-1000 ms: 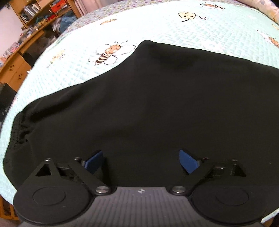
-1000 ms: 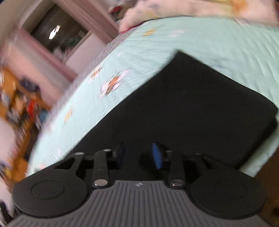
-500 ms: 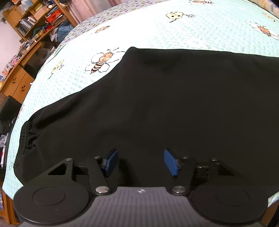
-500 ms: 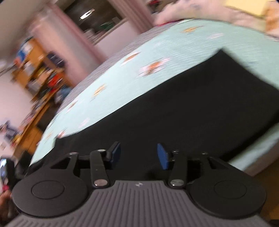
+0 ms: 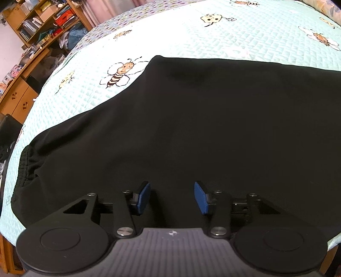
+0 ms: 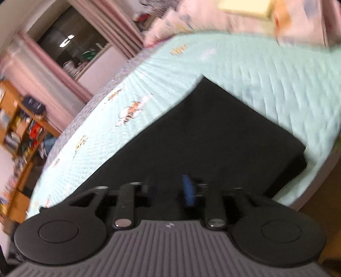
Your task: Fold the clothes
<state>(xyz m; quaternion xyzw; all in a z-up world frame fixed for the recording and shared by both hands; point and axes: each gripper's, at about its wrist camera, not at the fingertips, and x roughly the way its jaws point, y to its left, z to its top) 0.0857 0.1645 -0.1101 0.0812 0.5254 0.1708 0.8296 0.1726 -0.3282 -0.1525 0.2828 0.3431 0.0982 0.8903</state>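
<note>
Crosswise on the bedspread (image 5: 245, 36), black shorts (image 5: 191, 127), waistband (image 5: 26, 168) leftward; both grippers' jaws apart, empty.

Matt black cloth garment (image 5: 202, 127), quilted mint bedspread (image 5: 245, 40), wooden shelves (image 5: 36, 23), matt plastic gripper (image 5: 172, 197)

A bed took up most of the room, covered by a pale mint quilted bedspread (image 5: 245, 40) printed with cartoon bees (image 5: 118, 74). Along its far edge ran a band of dotted fabric (image 5: 127, 15). To the far left stood wooden shelves (image 5: 40, 17) crowded with books, boxes and bright clutter, and nearer on that side a low wooden cabinet (image 5: 19, 100) with cut-out door handles. Pink curtains (image 6: 53, 78) hung against the far wall beside a dark window (image 6: 70, 44) that reflected a ceiling light. At the far right of the bed lay pink patterned bedding (image 6: 245, 19), blurred.
</note>
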